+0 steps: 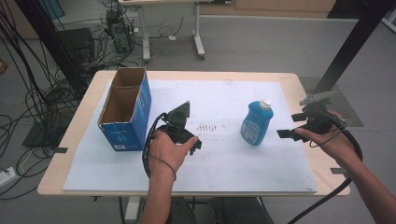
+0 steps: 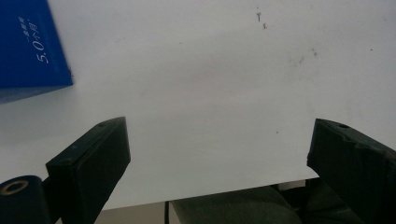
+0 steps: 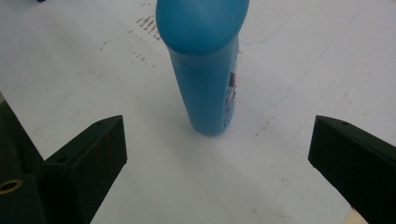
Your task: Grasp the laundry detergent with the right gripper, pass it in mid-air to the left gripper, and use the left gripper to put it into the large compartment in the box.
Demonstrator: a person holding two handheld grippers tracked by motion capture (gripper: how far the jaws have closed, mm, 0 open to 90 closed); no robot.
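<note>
Right claw (image 3: 217,140) is gaping wide, gripping nothing, facing the upright blue bottle (image 1: 256,123), standing at the bench's (image 1: 187,77) 3 o'clock. Left claw (image 2: 219,154) is hanging wide open, empty, over the white sheet (image 2: 210,93).

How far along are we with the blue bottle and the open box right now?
Nothing looks done yet: the blue bottle stands upright on the white mat, well apart from the open cardboard box. In hand: the right hand-held gripper is beside the bottle with jaws open, not touching it. The left hand-held gripper sits open near the box. Probably left: grasping the bottle and moving it, perhaps into the box.
</note>
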